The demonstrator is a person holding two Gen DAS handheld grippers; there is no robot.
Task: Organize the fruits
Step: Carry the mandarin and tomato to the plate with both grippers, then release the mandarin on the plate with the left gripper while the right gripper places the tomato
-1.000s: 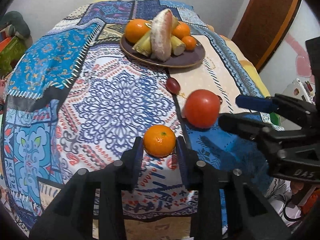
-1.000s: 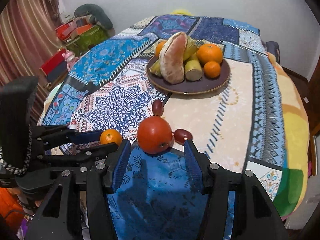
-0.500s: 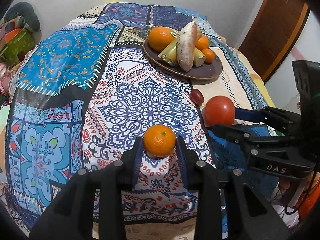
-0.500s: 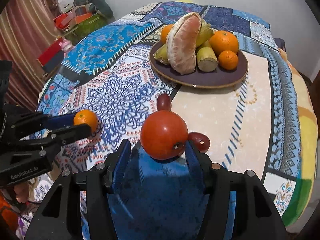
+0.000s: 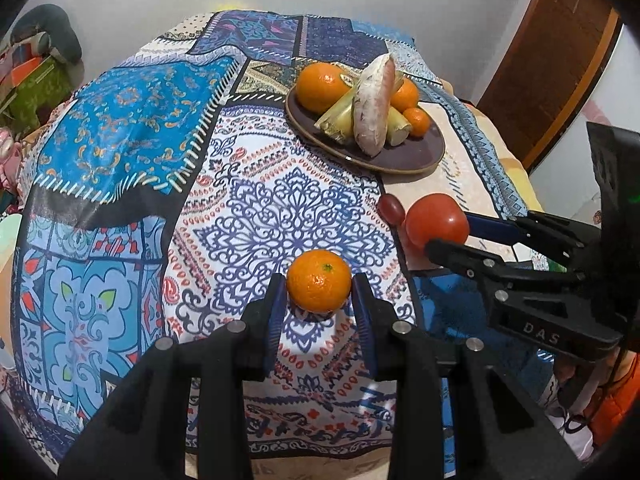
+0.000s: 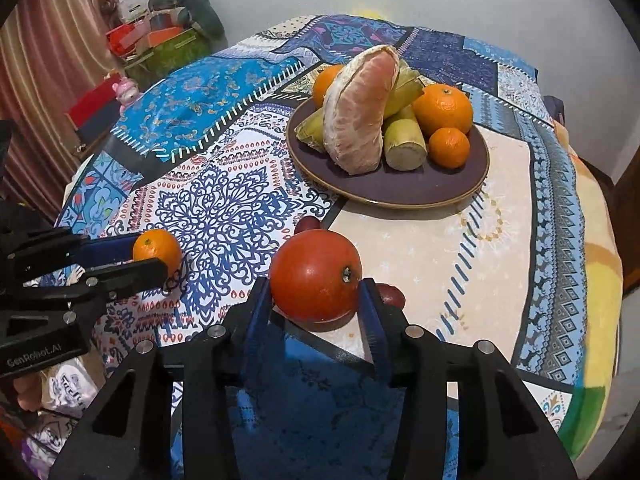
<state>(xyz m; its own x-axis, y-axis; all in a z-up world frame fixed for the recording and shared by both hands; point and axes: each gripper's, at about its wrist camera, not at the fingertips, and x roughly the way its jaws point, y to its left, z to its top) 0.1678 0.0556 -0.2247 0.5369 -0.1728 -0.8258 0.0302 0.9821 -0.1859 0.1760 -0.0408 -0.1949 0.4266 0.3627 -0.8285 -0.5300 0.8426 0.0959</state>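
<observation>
Desk (image 6: pixel 500 264) under patterned cloth, sloping off at edges; dropped fruit could roll away from us.
Plate (image 6: pixel 400 194) already crowded: pomelo wedge (image 6: pixel 356 112) leaning, our placing may topple pile.
Tomato (image 6: pixel 316 274) pinched in right hand-held gripper (image 6: pixel 318 300), lifted; smooth skin, may slip or bruise.
Mandarin (image 5: pixel 319 286) pinched in left hand-held gripper (image 5: pixel 319 304); we risk collision converging on plate.
Grapes (image 5: pixel 391 209) loose on cloth, easily knocked.

Round table (image 6: pixel 500 264) under blue patchwork cloth (image 5: pixel 120 148). Toward far edge: dark plate (image 6: pixel 404 190) heaped with fruit. Nearer the front edge: two dark red grapes, one (image 5: pixel 391 209) at mid-table, another (image 6: pixel 391 295) just beside it.
</observation>
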